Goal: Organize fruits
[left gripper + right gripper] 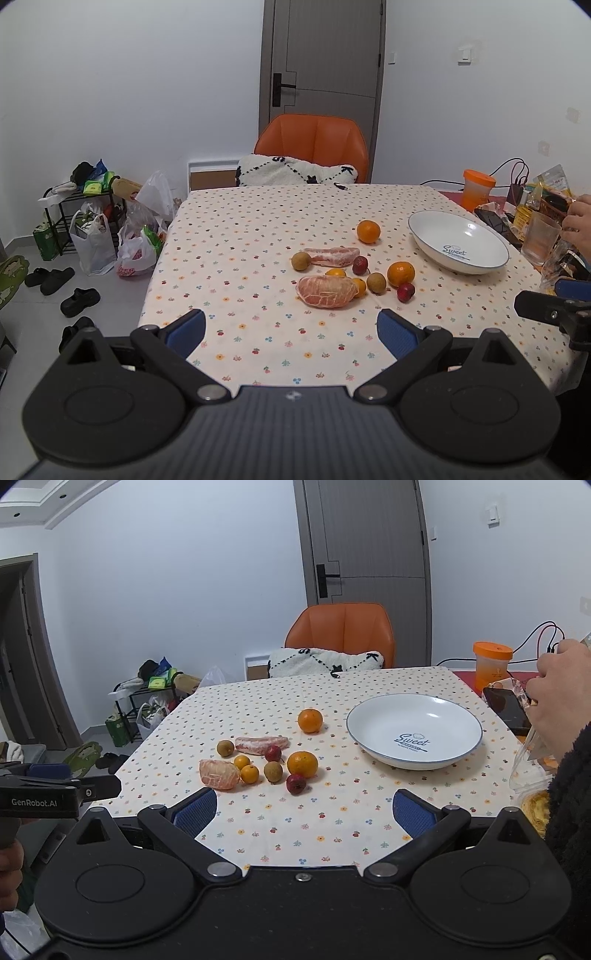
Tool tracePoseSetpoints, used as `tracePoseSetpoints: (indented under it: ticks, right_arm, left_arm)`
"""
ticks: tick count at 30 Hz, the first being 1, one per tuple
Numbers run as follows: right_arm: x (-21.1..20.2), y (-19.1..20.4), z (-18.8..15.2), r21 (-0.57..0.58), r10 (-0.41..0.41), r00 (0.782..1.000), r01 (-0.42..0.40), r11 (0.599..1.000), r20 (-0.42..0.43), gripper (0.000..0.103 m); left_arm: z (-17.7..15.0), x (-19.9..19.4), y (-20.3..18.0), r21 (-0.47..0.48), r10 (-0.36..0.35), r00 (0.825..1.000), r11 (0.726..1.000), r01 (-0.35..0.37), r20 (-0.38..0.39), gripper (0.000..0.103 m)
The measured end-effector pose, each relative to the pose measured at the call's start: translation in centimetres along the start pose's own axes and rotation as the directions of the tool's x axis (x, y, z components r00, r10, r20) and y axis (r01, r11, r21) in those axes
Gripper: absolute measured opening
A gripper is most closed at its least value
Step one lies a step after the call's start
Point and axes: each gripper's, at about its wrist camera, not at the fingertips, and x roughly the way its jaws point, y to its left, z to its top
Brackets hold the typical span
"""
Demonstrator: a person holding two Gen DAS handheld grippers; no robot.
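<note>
**Both tools spread wide, fruit waiting ahead, bowl empty**

I hold my left tool (291, 332) low over the near edge of the tabletop (258, 221), its blue-padded fingers (186, 332) spread wide with nothing between them. My right tool (306, 812) sits the same way, released and empty. I judge both are spread in readiness, since no fruit has been taken up yet.

Straight ahead of the left tool lies the big peeled pink pomelo chunk (327, 291), the nearest piece and in line with the gap between the fingers. Just beyond it sit two small yellow-orange kumquats (359, 287), touching or nearly touching the chunk, and a long peeled pomelo wedge (334, 256) lies farther out. Two brown round longans (376, 283), two small dark-red fruits (405, 291) and two round oranges (400, 273) scatter ahead and to the right.

The wide white ceramic bowl with a blue rim and the word "Sweet" (414, 731) stands ahead and right of my right tool, empty, apart from the fruit cluster. I take it as the place the fruit belongs, so the work looks barely begun.

From the right tool, the nearest fruit is a dark-red one ahead, slightly left. The round fruits may roll if nudged, and the soft pomelo wants a gentle squeeze.

A hand (554, 694) at the far right edge is busy among the clutter beside the orange-lidded plastic cup (492, 666), close to the bowl's right side.
</note>
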Motion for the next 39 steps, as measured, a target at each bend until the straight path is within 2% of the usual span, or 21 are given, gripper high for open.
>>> tracePoseSetpoints:
  ticks: [32, 39]
  right_arm:
    - [0.0, 0.5, 0.4, -0.003, 0.02, 1.0, -0.02, 1.0, 0.014, 0.103]
    - [1.1, 0.2, 0.7, -0.017, 0.021, 0.999, -0.02, 1.0, 0.044, 0.103]
  left_arm:
    - [0.4, -0.2, -0.4, 0.01, -0.008, 1.0, 1.0, 0.008, 0.02, 0.098]
    - [1.2, 1.5, -1.0, 0.016, -0.025, 0.999, 1.0, 0.025, 0.021, 0.098]
